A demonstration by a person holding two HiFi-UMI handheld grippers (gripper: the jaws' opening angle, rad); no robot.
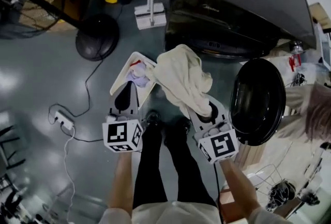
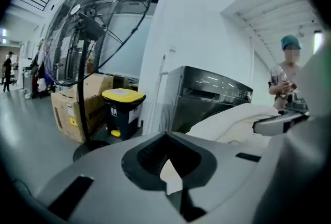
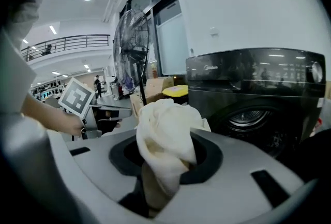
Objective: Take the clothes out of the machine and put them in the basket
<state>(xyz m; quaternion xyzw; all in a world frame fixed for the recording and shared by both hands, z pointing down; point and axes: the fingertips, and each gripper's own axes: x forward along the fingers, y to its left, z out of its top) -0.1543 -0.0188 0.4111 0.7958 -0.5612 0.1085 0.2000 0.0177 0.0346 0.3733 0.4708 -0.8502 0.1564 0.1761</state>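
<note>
Your right claw [image 3: 163,176] grips the soft cream cloth [image 1: 183,80]. Your left claw [image 2: 173,180] pinches an edge of it. The cloth hangs between them, before the black washing machine [image 1: 232,11], near the white basket [image 1: 135,58] on the floor [image 1: 41,88].

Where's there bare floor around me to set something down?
Bare floor lies to the left, between the fan base and the power strip with its cable. Crowded: the washer ahead, its open door and clutter on the right.
</note>
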